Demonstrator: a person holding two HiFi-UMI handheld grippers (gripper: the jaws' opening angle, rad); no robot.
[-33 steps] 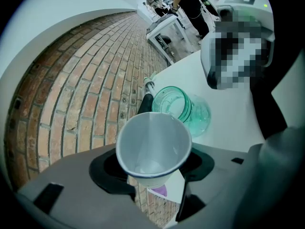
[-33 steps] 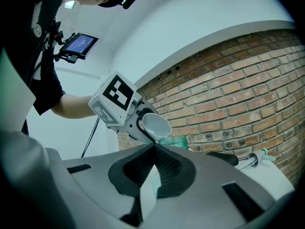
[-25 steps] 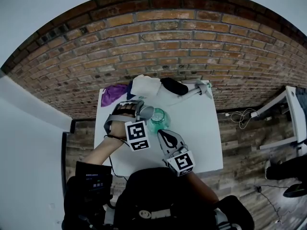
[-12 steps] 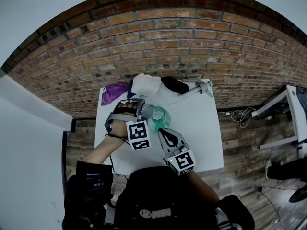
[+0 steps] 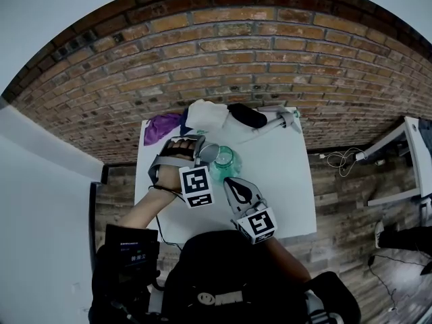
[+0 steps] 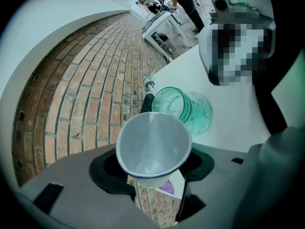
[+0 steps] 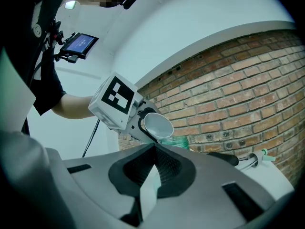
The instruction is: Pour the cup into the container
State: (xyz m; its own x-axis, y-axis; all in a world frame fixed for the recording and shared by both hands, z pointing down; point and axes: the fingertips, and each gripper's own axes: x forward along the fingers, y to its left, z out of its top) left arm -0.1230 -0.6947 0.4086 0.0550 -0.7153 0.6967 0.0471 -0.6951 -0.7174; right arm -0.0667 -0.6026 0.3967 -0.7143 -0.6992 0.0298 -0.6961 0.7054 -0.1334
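Observation:
A white paper cup (image 6: 153,144) sits between the jaws of my left gripper (image 6: 155,165), which is shut on it. The cup is tipped with its mouth toward a green glass jar (image 6: 183,108) standing on the white table (image 5: 283,181). Its inside looks almost empty. In the head view the cup (image 5: 207,154) hangs just left of the jar (image 5: 226,162), over its rim. My right gripper (image 5: 229,183) hovers in front of the jar with its jaws together and nothing in them. The right gripper view shows the cup (image 7: 158,124) above the jar (image 7: 177,141).
At the table's far edge lie a purple cloth (image 5: 162,128), a white cloth (image 5: 206,117), a black object (image 5: 246,117) and a grey tool with a green tip (image 5: 278,121). A brick wall (image 5: 223,52) stands right behind the table.

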